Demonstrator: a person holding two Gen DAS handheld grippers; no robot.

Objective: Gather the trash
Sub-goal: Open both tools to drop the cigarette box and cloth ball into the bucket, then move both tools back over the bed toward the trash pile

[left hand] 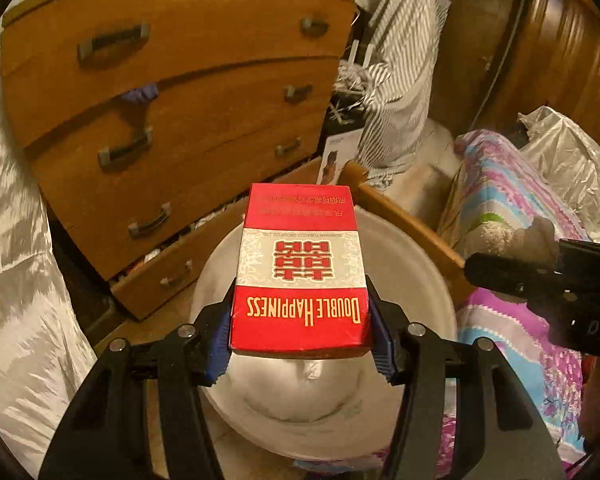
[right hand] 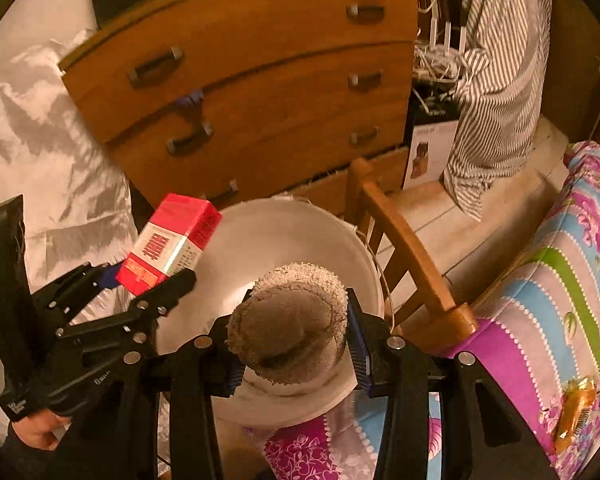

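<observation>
Left wrist view — we are clamping our left gripper (left hand: 302, 340) on a red-and-white cardboard cigarette pack (left hand: 302, 268) above the white plastic bucket (left hand: 412, 280); our right gripper (right hand: 296, 354) is squeezing a beige fuzzy wad (right hand: 288, 320) — near it.

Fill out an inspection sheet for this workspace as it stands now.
Surface: tiled floor; floral quilt at right.
Job's things: white bucket below both grippers; red cigarette pack and a grey-brown fuzzy wad held over it.
Clutter: gold wrapper on the quilt; cloth poking from a drawer.
Grippers: left gripper shut on the pack; right gripper shut on the wad.
Cables: white cords tangled beside the dresser.
Surroundings: wooden dresser, bottom drawer open; wooden chair; striped garment; shiny white fabric at left.
</observation>
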